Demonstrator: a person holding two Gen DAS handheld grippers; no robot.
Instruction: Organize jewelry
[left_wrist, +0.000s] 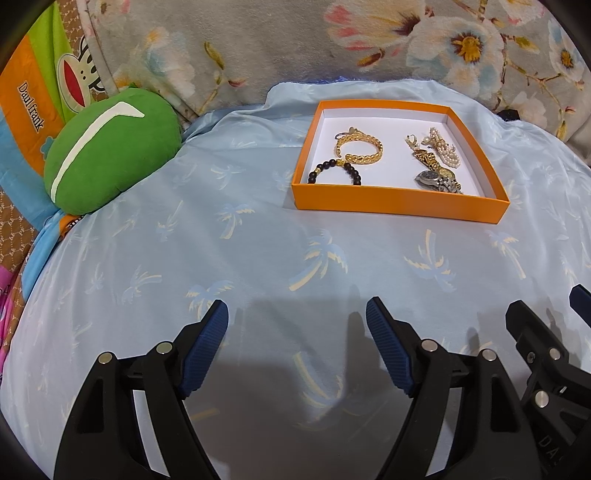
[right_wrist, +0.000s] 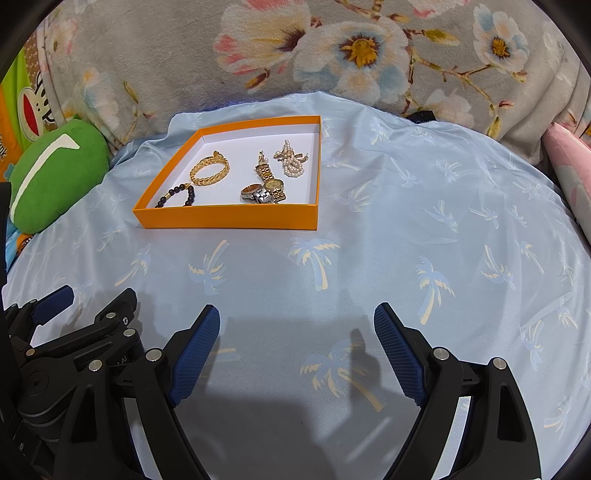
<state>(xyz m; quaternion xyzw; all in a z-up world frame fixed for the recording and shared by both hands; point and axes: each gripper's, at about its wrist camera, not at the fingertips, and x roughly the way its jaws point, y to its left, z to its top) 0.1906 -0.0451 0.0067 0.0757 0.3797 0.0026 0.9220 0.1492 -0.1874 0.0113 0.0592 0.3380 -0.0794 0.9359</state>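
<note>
Orange box (left_wrist: 400, 201) with white inside sits on the light blue palm-print cloth (left_wrist: 258, 251), well ahead of both grippers, none of its contents touched; in left wrist view it lies up and right of the left gripper (left_wrist: 297, 317), in right wrist view up and left of the right gripper (right_wrist: 297, 319). Inside the box: gold chain bracelet (left_wrist: 360, 146) at back left, dark bead bracelet (left_wrist: 336, 171) just in front of it and touching it at the gold charm, pearl piece (left_wrist: 445, 147) at back right, gold watch (left_wrist: 430, 158) just left of the pearls, silver watch (left_wrist: 437, 181) at the front right, overlapping the gold watch's band. Left gripper jaws stand wide apart, nothing between the blue pads (left_wrist: 207, 347), only bare cloth and shadow below. Right gripper same, spread wide, empty, pads (right_wrist: 195, 354) over cloth. Both point forward and downward at the cloth, side by side, close together: the right gripper's black frame shows at the right edge of the left view (left_wrist: 546, 354), the left gripper's frame at the lower left of the right view (right_wrist: 74, 332). Green plush cushion (left_wrist: 110, 155) lies at the left edge of the cloth, well apart from the box. Grey floral blanket (left_wrist: 369, 48) runs behind the cloth. Pink pillow (right_wrist: 569, 173) at far right in right wrist view. No hand visible in either view
</note>
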